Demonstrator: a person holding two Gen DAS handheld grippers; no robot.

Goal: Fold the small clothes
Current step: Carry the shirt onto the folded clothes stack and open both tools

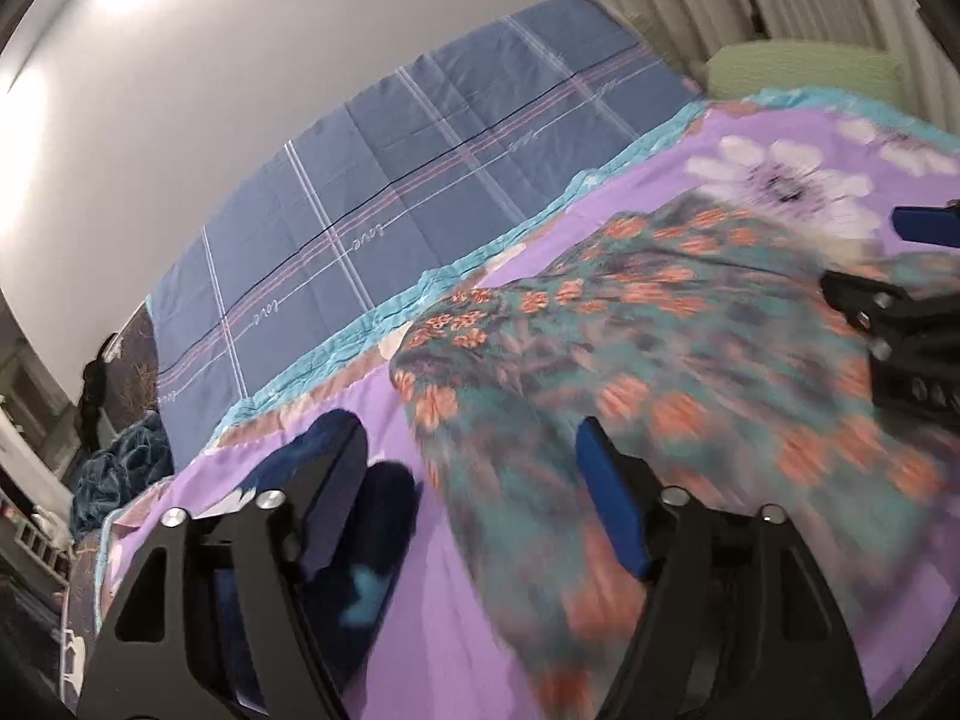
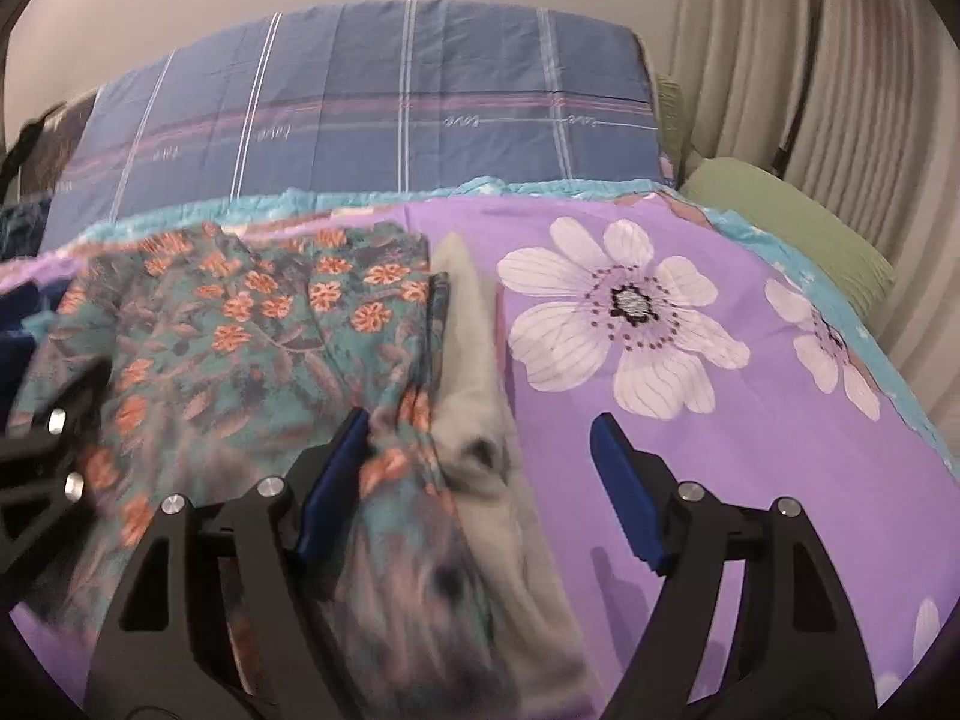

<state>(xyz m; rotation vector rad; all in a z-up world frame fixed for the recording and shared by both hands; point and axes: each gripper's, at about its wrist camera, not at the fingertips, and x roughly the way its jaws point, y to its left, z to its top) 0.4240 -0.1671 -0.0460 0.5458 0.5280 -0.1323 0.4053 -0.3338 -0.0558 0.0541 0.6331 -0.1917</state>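
Garment: floral cloth (image 2: 252,324) lies on the purple bedspread (image 2: 750,456), its right edge over a white cloth (image 2: 480,360); its near part is blurred.
Left tool (image 1: 480,480): released, jaws wide, nothing pinched; the garment's left edge sits between them.
Right tool (image 2: 480,480): released, astride the garment's right edge and the white cloth.
Risk, double grab: closing here may catch the white cloth or bedspread too.
Risk, uneven fold: corners taken at unequal spots would skew the crease.
Risk, clutter: dark blue item (image 1: 360,480) beside the left tool may snag.
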